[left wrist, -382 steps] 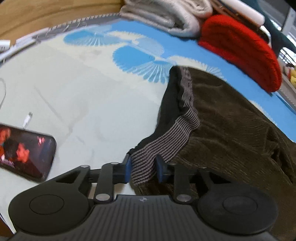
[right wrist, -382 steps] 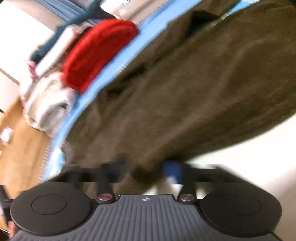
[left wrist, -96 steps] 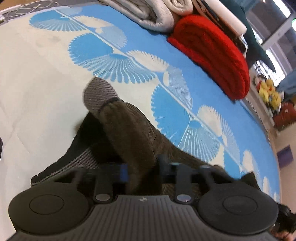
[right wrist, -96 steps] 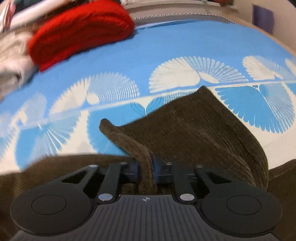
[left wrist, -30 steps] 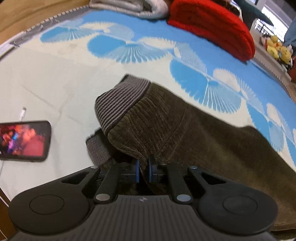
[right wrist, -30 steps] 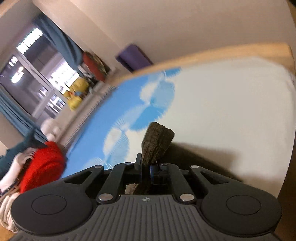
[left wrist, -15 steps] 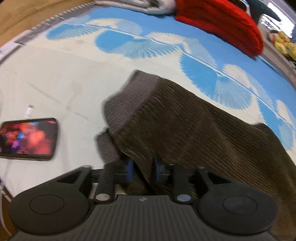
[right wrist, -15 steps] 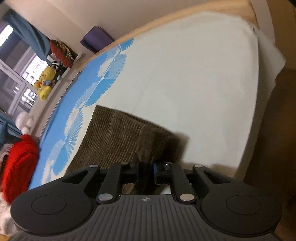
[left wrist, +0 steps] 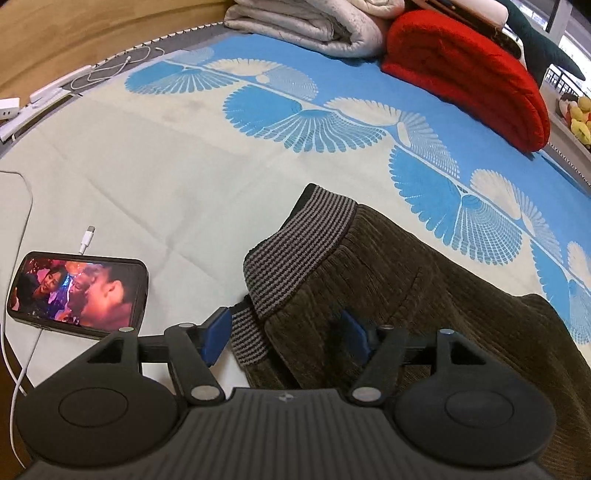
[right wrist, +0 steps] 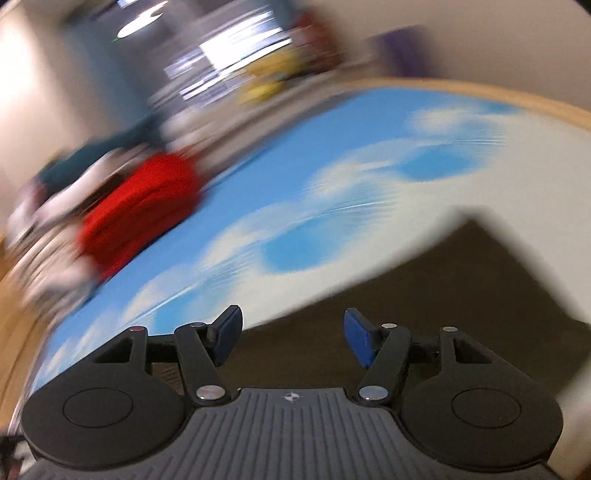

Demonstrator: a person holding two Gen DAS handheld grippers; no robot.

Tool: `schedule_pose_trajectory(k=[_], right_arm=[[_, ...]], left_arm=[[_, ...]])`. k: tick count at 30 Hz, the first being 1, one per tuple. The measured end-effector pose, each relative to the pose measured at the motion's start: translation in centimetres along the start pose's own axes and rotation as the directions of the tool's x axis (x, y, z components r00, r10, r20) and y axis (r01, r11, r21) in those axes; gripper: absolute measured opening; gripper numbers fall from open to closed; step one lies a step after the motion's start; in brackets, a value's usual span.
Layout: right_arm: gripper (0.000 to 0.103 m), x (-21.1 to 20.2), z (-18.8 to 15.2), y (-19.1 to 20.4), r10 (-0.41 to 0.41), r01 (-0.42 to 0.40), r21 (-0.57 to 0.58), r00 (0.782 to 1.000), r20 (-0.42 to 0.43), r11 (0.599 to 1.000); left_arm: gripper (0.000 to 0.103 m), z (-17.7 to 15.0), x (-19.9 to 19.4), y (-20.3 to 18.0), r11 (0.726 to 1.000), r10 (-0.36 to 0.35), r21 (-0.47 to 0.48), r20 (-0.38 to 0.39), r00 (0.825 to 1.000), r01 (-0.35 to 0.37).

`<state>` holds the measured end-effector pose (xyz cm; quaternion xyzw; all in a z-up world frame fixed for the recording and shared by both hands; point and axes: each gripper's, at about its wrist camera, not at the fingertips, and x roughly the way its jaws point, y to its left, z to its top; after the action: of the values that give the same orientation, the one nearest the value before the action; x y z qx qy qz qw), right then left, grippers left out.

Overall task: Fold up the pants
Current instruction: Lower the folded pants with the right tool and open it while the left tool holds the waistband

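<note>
- The left hand-held gripper (left wrist: pixel 286 334) tilts steeply down over the near part of the bed; its jaws are spreading, with the striped waistband (left wrist: pixel 295 254) between the blue pads (left wrist: pixel 216 334) and not pinched.
- The right hand-held gripper (right wrist: pixel 291 338) points at a shallower slant; its jaws are also widening, nothing gripped, brown cloth just below them in a heavily blurred view.
- The pants (left wrist: pixel 424 302) are dark brown ribbed corduroy, folded into a flat pile on the near side of the bed, the grey-and-black ribbed waistband doubled over at their left end.
- The bedspread (left wrist: pixel 184 166) is cream with blue fan shapes.
- A phone (left wrist: pixel 77 293) with a lit screen lies near the bed's left edge, a white cable (left wrist: pixel 86 240) beside it.
- Along the far edge sit a folded red blanket (left wrist: pixel 469 77) and a grey folded blanket (left wrist: pixel 306 26).
</note>
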<state>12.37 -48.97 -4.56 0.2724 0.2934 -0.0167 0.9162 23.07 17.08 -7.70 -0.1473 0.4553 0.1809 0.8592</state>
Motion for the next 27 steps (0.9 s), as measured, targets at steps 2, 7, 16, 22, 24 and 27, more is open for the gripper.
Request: schedule_pose_trajectory(k=[2, 7, 16, 22, 24, 27], right_arm=[[0.052, 4.4, -0.2, 5.1, 0.111, -0.117, -0.072, 0.99, -0.081, 0.991], [0.031, 14.6, -2.7, 15.5, 0.18, -0.228, -0.231, 0.96, -0.213, 0.946], [0.031, 25.4, -8.3, 24.1, 0.184, -0.282, -0.319, 0.934, -0.305, 0.905], [0.031, 25.8, -11.6, 26.0, 0.17, -0.369, -0.486, 0.898, -0.405, 0.792], [0.031, 25.7, -11.1, 25.6, 0.186, -0.381, -0.447, 0.888, -0.42, 0.809], [0.031, 26.5, -10.0, 24.8, 0.248, -0.407, -0.305, 0.86, -0.446, 0.861]], left_arm=[[0.071, 0.1, 0.3, -0.1, 1.0, -0.003, 0.001, -0.005, 1.0, 0.003], [0.071, 0.6, 1.5, -0.1, 1.0, -0.006, 0.013, -0.018, 1.0, 0.006], [0.071, 1.8, 2.7, 0.1, 0.998, -0.024, 0.059, -0.018, 1.0, 0.025], [0.071, 2.1, 3.1, 0.4, 0.999, -0.043, 0.024, -0.041, 0.998, 0.044], [0.071, 2.1, 3.0, 0.3, 0.999, -0.039, 0.027, -0.039, 0.998, 0.04], [0.071, 1.9, 2.9, 0.2, 0.998, -0.04, 0.036, -0.035, 0.999, 0.041]])
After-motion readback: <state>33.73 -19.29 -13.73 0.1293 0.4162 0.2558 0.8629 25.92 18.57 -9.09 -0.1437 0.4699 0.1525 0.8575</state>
